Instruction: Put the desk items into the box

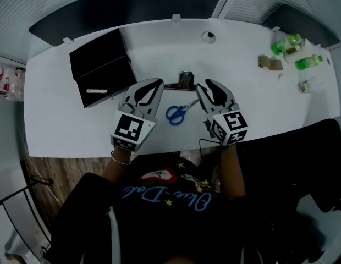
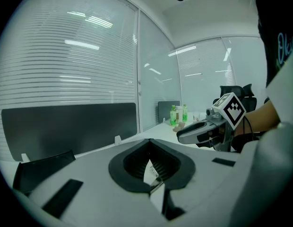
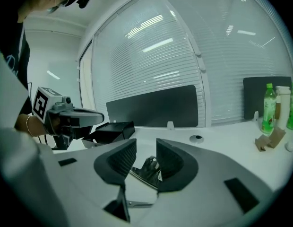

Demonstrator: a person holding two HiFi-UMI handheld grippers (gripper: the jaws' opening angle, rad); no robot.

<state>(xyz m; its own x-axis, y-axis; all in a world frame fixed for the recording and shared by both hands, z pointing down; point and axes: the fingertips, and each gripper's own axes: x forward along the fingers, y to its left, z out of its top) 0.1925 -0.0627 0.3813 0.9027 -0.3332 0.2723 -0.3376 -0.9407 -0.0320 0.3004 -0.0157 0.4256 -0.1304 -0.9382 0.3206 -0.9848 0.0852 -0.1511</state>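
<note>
dark divider panel [image 1: 132,7]; slatted window blinds [image 2: 66,60]; wooden floor [image 1: 55,175]

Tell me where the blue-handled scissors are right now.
In the head view the blue-handled scissors lie flat on the white desk, near its front edge, between the left gripper and the right gripper.

One black box [image 1: 100,66]; one pair of blue-handled scissors [image 1: 178,113]; two green bottles [image 1: 284,43]; one cardboard scrap [image 1: 269,64].

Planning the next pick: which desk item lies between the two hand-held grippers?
The blue-handled scissors. The dark metal item lies farther out, and the green bottles stand far off to the right.
</note>
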